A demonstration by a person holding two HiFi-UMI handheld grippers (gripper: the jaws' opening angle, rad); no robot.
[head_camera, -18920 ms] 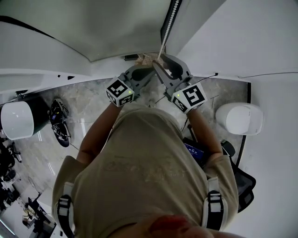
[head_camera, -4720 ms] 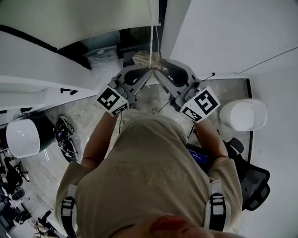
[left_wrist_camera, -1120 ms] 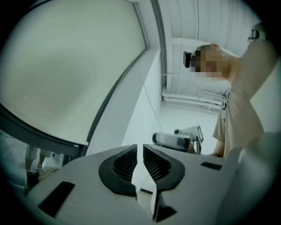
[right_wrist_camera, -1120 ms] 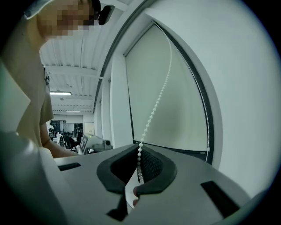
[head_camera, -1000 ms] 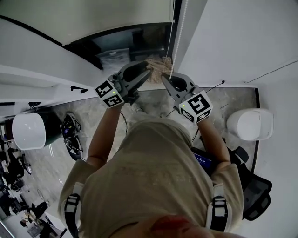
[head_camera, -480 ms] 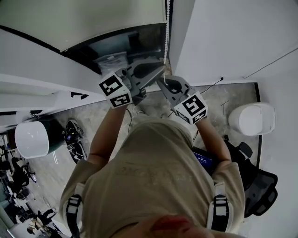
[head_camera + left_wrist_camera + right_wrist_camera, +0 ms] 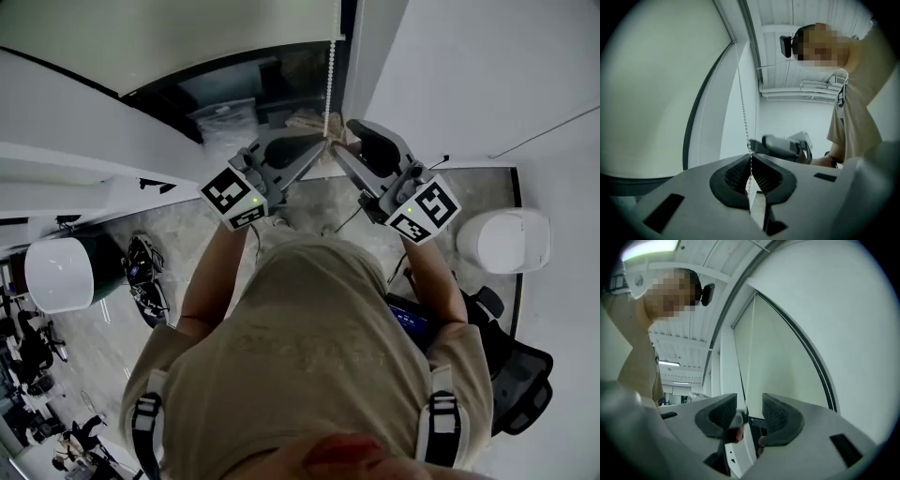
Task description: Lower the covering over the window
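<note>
By window (image 7: 267, 77), L gripper (image 7: 750, 163) ribbed fingers (image 7: 735, 174) clamping beaded cord (image 7: 743, 108), R gripper (image 7: 749, 416) fingers (image 7: 777, 416) just opened, empty.

The person wore a beige short-sleeved shirt (image 7: 300, 342) and buckled grey shoulder straps (image 7: 141, 424). The left hand-held gripper (image 7: 321, 154) and right hand-held gripper (image 7: 343, 140) were grey, bearing black-and-white marker cubes (image 7: 232, 197).

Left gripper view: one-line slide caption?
The left gripper shut on the bead chain that hangs beside the pale roller blind at left.
</note>
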